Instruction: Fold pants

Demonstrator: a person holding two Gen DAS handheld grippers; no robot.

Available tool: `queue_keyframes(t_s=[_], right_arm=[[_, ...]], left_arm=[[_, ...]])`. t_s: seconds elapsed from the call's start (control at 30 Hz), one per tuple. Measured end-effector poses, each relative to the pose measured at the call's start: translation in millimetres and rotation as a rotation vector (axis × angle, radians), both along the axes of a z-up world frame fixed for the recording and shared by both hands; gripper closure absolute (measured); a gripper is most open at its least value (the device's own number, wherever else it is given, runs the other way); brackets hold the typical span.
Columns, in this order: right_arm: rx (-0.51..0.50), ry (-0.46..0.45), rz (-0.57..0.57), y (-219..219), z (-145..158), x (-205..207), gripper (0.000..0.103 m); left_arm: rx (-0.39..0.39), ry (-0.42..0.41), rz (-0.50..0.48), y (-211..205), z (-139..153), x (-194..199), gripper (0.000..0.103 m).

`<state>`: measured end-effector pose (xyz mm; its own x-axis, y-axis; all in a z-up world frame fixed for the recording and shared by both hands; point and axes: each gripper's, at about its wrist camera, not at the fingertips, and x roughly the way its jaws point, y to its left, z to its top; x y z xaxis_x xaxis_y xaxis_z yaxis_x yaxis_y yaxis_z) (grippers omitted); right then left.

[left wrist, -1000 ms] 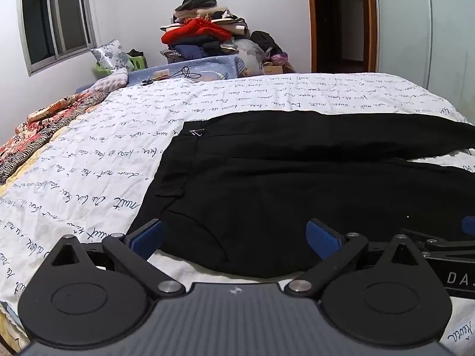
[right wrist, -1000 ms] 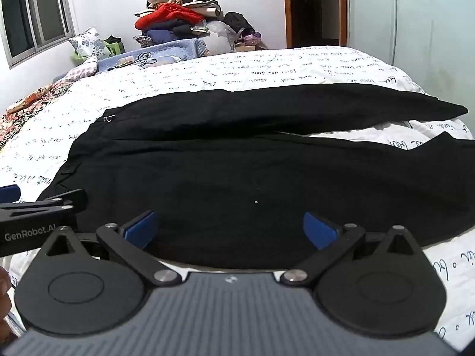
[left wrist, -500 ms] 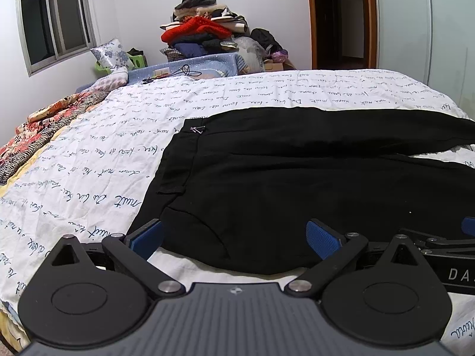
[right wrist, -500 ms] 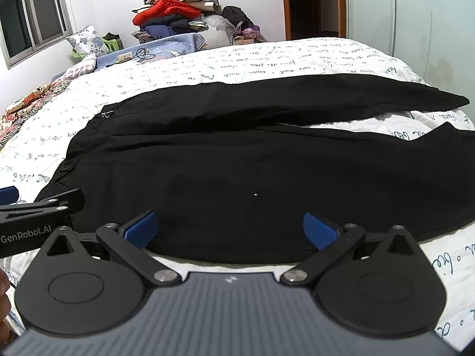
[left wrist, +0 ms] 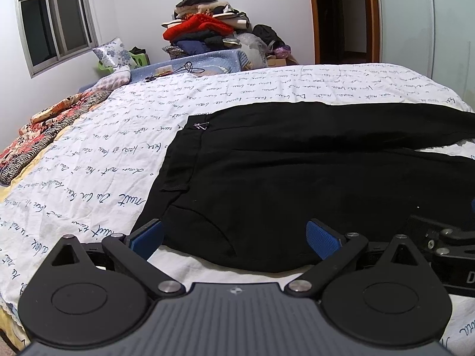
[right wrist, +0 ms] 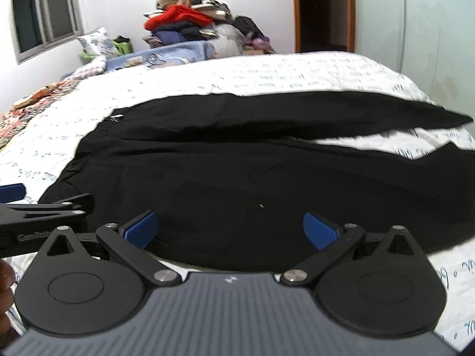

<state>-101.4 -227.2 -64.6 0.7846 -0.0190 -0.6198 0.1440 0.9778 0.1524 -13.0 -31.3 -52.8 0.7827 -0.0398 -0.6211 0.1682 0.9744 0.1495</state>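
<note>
While both hand-held grippers hang spread wide and empty just short of the near hem, the left hand-held gripper point(left wrist: 234, 234) by the waist and the right hand-held gripper point(right wrist: 230, 227) along the leg, nothing is pinched yet. The pants point(left wrist: 297, 178) lie flat on the bed point(left wrist: 104, 163), legs splayed apart rightward. A bite could catch the sheet beneath too, or only the top layer. Farther off, the far leg point(right wrist: 297, 112) may drag unevenly when the near one is lifted over it, leaving the fold crooked.
</note>
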Motion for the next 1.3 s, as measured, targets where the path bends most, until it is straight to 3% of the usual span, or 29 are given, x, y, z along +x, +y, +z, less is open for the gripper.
queue_keyframes(t_s=[0.1,0.2,0.3,0.37,0.47,0.53,0.57,0.6,0.63,0.67,0.7,0.73,0.8,0.83,0.87,1.0,1.1,1.2,1.27,1.3], right_arm=[[-0.050,-0.043,0.017,4.7,7.9,-2.0,0.000],[-0.149,-0.146,0.043,13.4,16.5,-3.1,0.000],[-0.226,-0.261,0.125,23.1,21.0,-4.1,0.000],[-0.240,-0.273,0.168,24.0,29.3,2.7,0.000],[-0.250,-0.240,0.196,16.7,44.4,27.6,0.000],[-0.258,-0.211,0.199,9.0,51.9,47.9,0.000],[-0.254,-0.214,0.202,6.3,56.7,56.3,0.000],[-0.239,-0.200,0.214,-1.6,54.8,63.8,0.000],[-0.241,-0.209,0.229,-3.6,58.9,71.2,0.000],[-0.246,-0.225,0.242,-6.3,60.9,76.0,0.000],[-0.267,-0.242,0.255,-8.0,63.1,84.3,0.000],[-0.289,-0.274,0.271,-9.3,66.6,89.7,0.000],[-0.347,-0.324,0.336,-11.5,70.1,105.7,0.000],[-0.371,-0.301,0.368,-13.1,70.1,119.7,0.000],[-0.382,-0.271,0.386,-14.7,69.4,133.5,0.000],[-0.306,-0.224,0.479,-38.2,68.8,187.0,0.000],[-0.281,-0.204,0.465,-56.3,62.9,221.9,0.000],[-0.213,-0.110,0.478,-75.3,48.5,263.9,0.000],[-0.179,-0.050,0.488,-81.7,35.9,286.8,0.000],[-0.169,-0.037,0.499,-82.6,29.8,295.2,0.000]], left_arm=[[0.001,0.001,0.007,2.3,0.0,2.3,0.000],[-0.011,0.002,0.008,6.5,0.2,7.8,0.000],[-0.023,-0.026,-0.003,14.4,3.1,17.9,0.000],[-0.059,-0.014,-0.014,24.9,8.8,32.0,0.000],[-0.173,0.041,-0.020,46.2,20.8,59.1,0.000],[-0.281,0.007,0.098,66.8,30.9,74.5,0.000],[-0.372,-0.006,0.160,80.4,33.6,81.8,0.000],[-0.457,0.036,0.197,93.4,35.4,93.9,0.000],[-0.481,0.103,0.188,100.5,36.8,109.1,0.000],[-0.422,0.160,0.152,100.2,39.4,125.5,0.000],[-0.292,0.175,0.092,93.5,42.9,140.2,0.000],[-0.131,0.135,0.037,83.7,45.3,149.6,0.000],[0.125,-0.015,0.039,66.0,42.4,160.0,0.000],[0.186,-0.062,0.047,62.0,39.2,165.6,0.000],[0.191,-0.073,0.034,61.3,36.2,174.1,0.000],[0.014,0.064,-0.013,73.8,22.9,217.3,0.000],[0.033,0.015,-0.030,75.3,13.5,234.6,0.000],[0.019,-0.021,-0.011,78.3,12.4,258.0,0.000],[-0.087,0.058,0.002,86.7,12.6,280.3,0.000],[-0.105,0.136,-0.032,86.7,10.3,294.1,0.000]])
